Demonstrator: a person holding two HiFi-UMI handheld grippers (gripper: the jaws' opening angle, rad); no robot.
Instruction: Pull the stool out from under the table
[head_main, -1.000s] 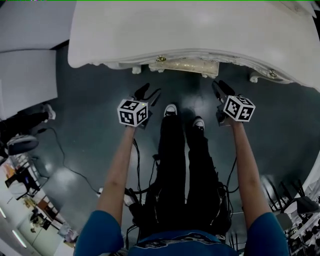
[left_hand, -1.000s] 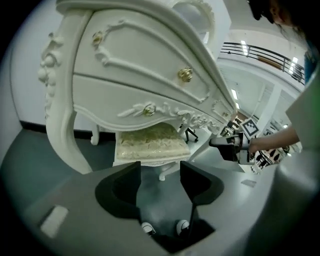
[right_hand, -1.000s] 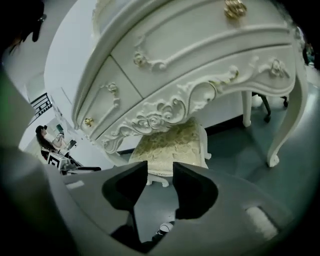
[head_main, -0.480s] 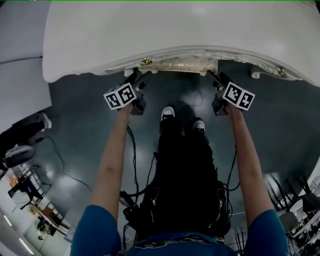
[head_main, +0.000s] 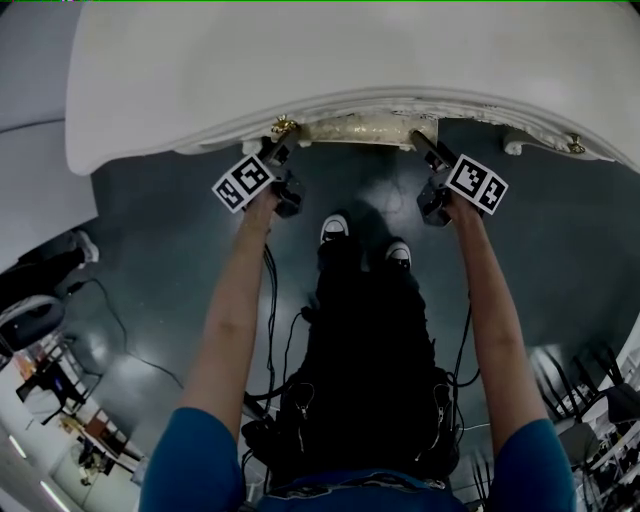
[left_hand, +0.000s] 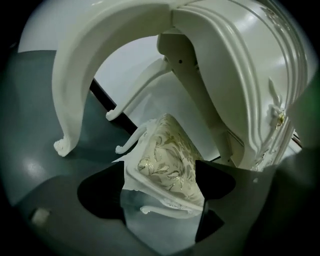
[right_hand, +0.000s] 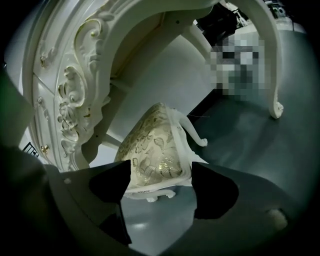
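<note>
The stool (head_main: 355, 130), white with a gold floral cushion, is tucked under the white ornate table (head_main: 330, 60); only its near edge shows in the head view. My left gripper (head_main: 278, 152) is at the stool's left end and my right gripper (head_main: 427, 152) at its right end, both just below the tabletop's rim. In the left gripper view the stool (left_hand: 167, 160) fills the gap between the dark fingers (left_hand: 100, 195). The right gripper view shows the stool (right_hand: 152, 150) the same way between its fingers (right_hand: 212, 190). Both pairs of jaws have just been opening and stand wide. Neither pair presses on the stool.
Curved white table legs (left_hand: 67, 115) (right_hand: 275, 100) stand on the dark floor on either side of the stool. The carved drawer fronts (right_hand: 75, 100) are close beside my grippers. The person's shoes (head_main: 338, 226) are just behind them. A white panel (head_main: 30, 190) lies at the left.
Both grippers have moved forward from mid-floor to the table's edge, at the stool's two ends, and have rolled. Their jaws stand wider than before.
</note>
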